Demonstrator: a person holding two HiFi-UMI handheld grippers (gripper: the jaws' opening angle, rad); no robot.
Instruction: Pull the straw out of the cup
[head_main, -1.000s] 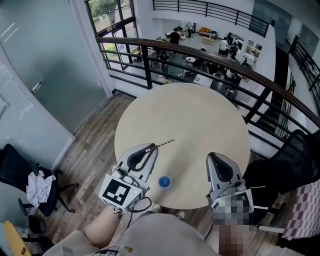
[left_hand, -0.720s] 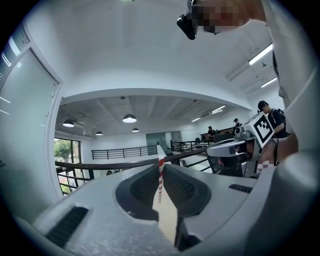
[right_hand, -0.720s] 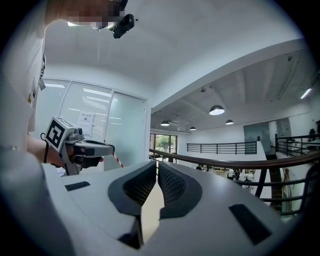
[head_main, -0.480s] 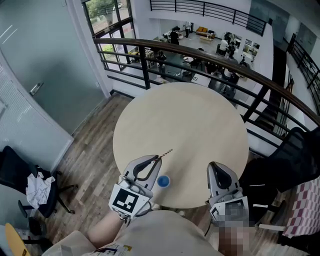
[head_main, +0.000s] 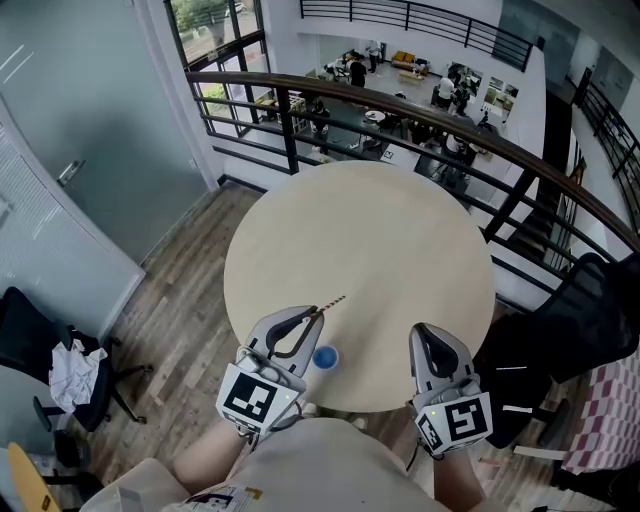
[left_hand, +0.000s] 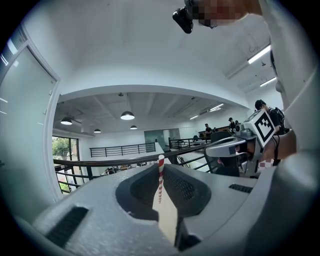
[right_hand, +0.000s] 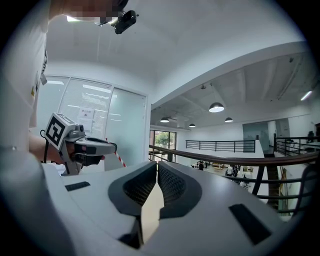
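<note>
Straw (head_main: 333, 303) is clear of the cup (head_main: 324, 357), pinched between the fingers of the left gripper (head_main: 316, 314). Fingers of the right gripper (head_main: 421, 331) are closed on nothing. The pull appears complete.

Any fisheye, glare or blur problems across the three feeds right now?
Head view: sharp, even daylight, no glare on the round beige table. Left gripper view: strong fisheye, black corners, red-and-white striped straw crisp. Right gripper view: same vignette, round ceiling lamps bright, slightly blown.
</note>
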